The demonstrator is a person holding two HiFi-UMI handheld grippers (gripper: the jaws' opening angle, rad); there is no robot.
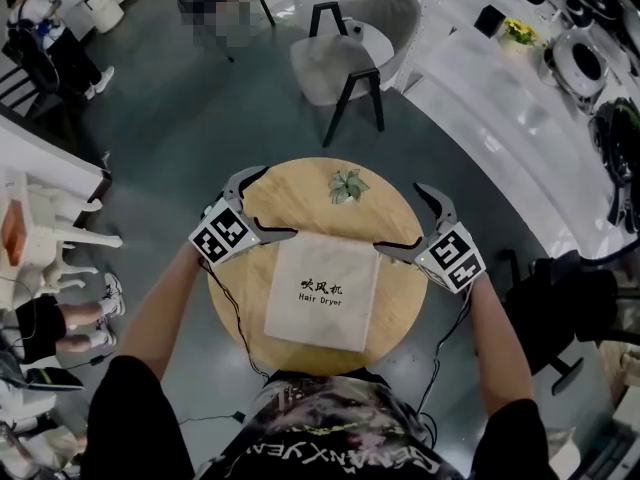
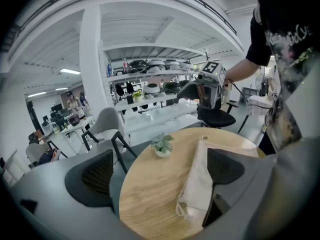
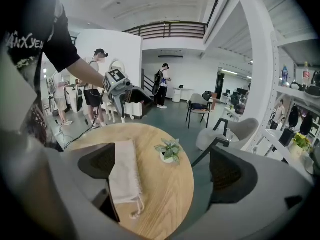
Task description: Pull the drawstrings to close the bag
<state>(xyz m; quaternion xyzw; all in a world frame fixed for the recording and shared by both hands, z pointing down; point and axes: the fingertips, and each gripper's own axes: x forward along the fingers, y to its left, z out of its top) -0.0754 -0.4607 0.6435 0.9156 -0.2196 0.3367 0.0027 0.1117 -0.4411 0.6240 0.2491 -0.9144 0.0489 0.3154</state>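
Bag [image 1: 322,290]: lies flat in the middle of the round table [image 1: 300,193], mouth on the far side from me, printed face up.
Left gripper [image 1: 275,200]: released, jaws wide apart, nothing clamped. Its inner jaw sits at the bag's far left corner.
Right gripper [image 1: 400,218]: also released and empty, its inner jaw at the far right corner.
Strings: a short cord loop [image 2: 182,211] trails from the left corner, and a knotted end [image 3: 135,209] from the right. Both lie slack on the wood.
Materials: cream woven cloth, soft and thin, with a gathered hem. The cords are thin. The tabletop is smooth pale wood.
Risk, grasp: I judge the cords too slim and flat for an easy pinch, so a jaw may close on cloth instead, or on nothing.
Risk, slide: the bag looks light on slick wood. Pulling one side alone would likely drag it instead of cinching it.
Risk, plant [image 1: 347,185]: the little pot stands just beyond the mouth, between the grippers, and a wide sweep could tip it.
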